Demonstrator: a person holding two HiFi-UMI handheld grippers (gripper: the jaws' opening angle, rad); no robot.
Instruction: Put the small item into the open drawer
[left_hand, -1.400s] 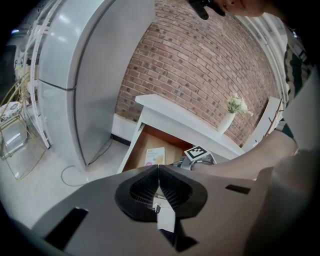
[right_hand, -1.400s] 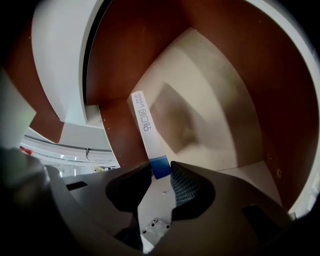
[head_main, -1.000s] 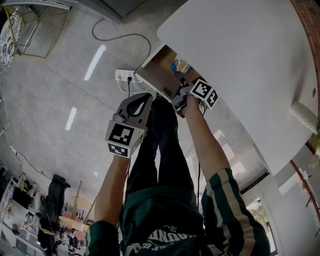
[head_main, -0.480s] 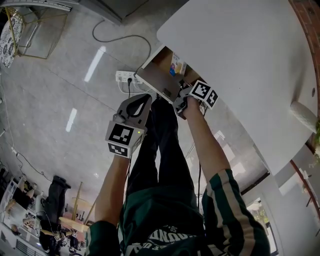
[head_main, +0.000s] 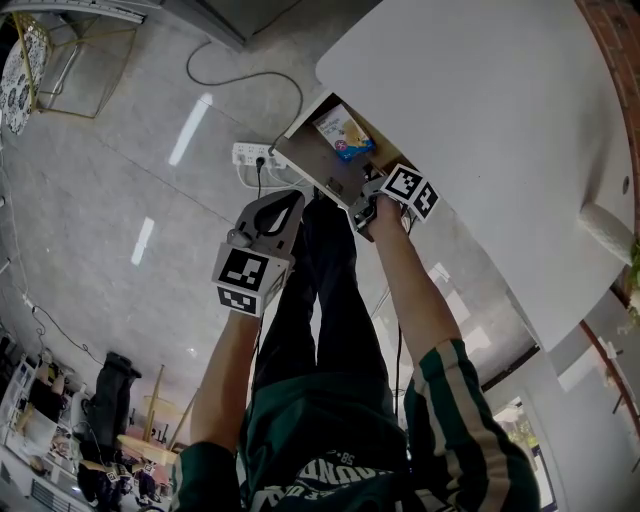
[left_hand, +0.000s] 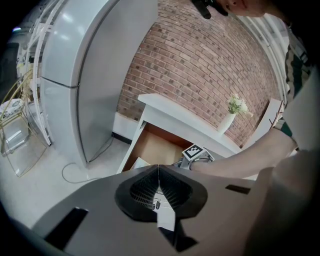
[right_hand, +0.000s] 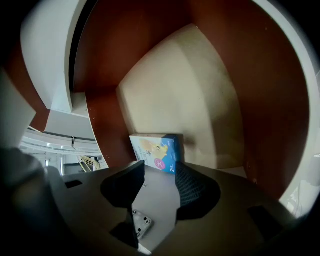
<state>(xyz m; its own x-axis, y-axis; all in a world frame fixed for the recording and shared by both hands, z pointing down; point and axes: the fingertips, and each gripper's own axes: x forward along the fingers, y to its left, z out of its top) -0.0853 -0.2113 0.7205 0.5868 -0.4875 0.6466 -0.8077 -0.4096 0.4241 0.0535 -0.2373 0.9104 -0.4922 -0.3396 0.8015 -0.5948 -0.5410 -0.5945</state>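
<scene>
- Left gripper (head_main: 285, 200): jaws pressed together on nothing, held short of the drawer front, the farther hand from the task's thing.
- Right gripper (head_main: 360, 196): jaws have just been opening, with nothing between them.
- Small box (head_main: 344, 133): flat on the floor of the drawer (head_main: 312, 168), released, at about 11 o'clock just beyond the right tips, its long axis running roughly 11 to 5 o'clock in the head view.

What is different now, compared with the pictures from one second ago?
The right gripper has just been opening its jaws and let go of the small blue and white box, which now lies flat in the open wooden drawer, clear of the jaws. The left gripper stayed in place, jaws together.
</scene>
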